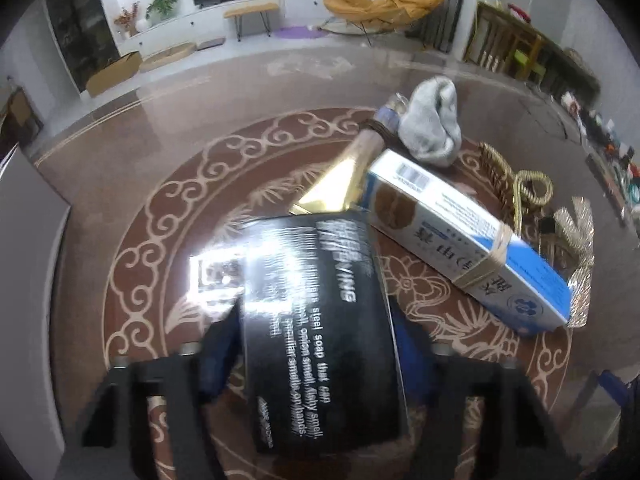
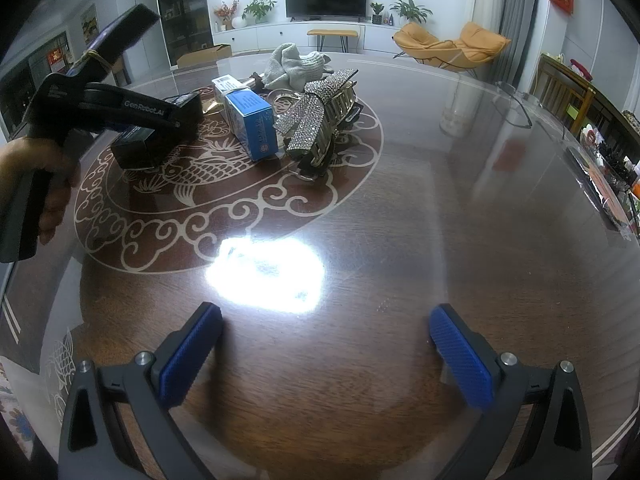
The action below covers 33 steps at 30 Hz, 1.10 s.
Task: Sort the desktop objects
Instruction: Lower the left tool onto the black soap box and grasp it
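Left wrist view: glossy black printed box (image 1: 320,320) at lower centre; long blue-and-white carton (image 1: 460,236) to its right; crumpled grey cloth (image 1: 434,124) above; round patterned wooden table (image 1: 160,184) beneath all

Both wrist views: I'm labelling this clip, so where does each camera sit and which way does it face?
Left wrist: on the left gripper, looking along its fingers, shut on a black box, across the table toward the TV wall.
Right wrist: on the open right gripper, low over the table; a hand shows at left.
Shared: blue box, grey cloth.
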Each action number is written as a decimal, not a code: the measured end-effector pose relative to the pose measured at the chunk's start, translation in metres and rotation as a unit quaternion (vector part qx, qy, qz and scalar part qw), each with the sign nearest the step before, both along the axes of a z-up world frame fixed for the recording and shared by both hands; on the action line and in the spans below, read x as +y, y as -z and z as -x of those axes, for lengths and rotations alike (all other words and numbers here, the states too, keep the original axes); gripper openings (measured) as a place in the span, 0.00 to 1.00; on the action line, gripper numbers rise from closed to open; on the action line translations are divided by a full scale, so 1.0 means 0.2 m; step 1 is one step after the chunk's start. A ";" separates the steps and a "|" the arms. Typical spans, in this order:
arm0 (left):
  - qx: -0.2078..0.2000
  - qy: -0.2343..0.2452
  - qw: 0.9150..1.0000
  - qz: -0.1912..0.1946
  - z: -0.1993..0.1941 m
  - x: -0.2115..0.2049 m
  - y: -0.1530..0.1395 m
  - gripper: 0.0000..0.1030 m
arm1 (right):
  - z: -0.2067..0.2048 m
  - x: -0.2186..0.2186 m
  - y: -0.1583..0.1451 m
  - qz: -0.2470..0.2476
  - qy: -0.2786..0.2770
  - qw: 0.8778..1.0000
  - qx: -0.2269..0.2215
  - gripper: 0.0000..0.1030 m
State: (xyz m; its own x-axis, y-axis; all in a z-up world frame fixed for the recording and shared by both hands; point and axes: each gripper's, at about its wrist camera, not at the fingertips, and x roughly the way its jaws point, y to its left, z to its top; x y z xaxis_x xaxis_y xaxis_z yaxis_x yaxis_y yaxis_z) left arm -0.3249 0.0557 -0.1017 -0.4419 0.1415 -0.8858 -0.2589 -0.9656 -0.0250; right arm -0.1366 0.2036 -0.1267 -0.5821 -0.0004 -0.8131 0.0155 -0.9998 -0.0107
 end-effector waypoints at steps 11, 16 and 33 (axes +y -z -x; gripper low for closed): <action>0.000 -0.027 1.000 0.001 -0.36 -0.25 0.00 0.56 | 0.00 0.00 0.00 0.000 0.000 1.000 0.000 1.00; 0.002 -0.027 1.000 0.002 -0.60 -0.33 0.00 0.56 | 0.00 0.00 0.00 0.000 -0.001 1.000 0.000 1.00; 0.063 -0.025 0.998 -0.003 -0.85 -0.46 0.03 0.57 | 0.00 0.00 0.00 0.000 -0.001 1.000 -0.001 1.00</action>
